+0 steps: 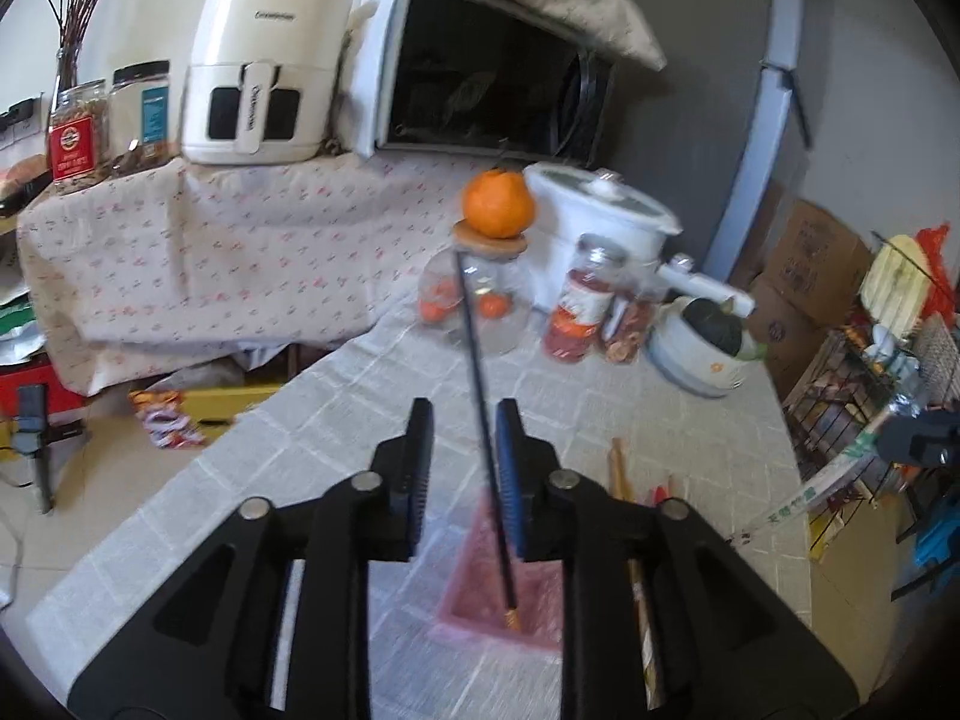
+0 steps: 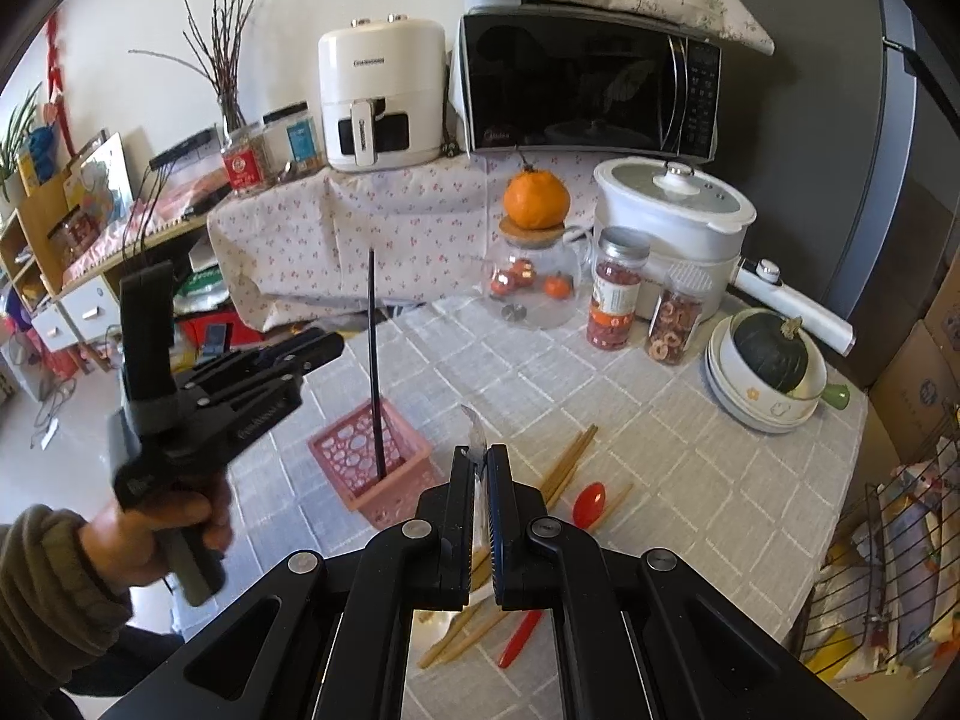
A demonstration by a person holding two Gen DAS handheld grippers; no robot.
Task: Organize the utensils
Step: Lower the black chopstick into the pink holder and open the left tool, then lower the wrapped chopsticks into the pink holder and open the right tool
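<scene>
A pink perforated basket (image 2: 384,471) stands on the grey checked tablecloth; it also shows below my left gripper (image 1: 498,594). A black chopstick (image 2: 375,360) stands upright in it, its tip down in the basket (image 1: 486,432). My left gripper (image 1: 462,450) is open above the basket, the chopstick leaning by its right finger; from the right wrist view the left gripper (image 2: 324,348) sits left of the chopstick, apart from it. My right gripper (image 2: 478,468) is shut on a clear plastic wrapper (image 2: 477,438). Wooden chopsticks (image 2: 567,468) and a red spoon (image 2: 588,504) lie beside it.
At the table's back stand a glass jar (image 2: 531,288) with an orange (image 2: 536,198) on its lid, two snack jars (image 2: 615,294), a white cooker (image 2: 672,222), and a bowl with a squash (image 2: 771,360). A wire rack (image 2: 888,570) stands at the right edge.
</scene>
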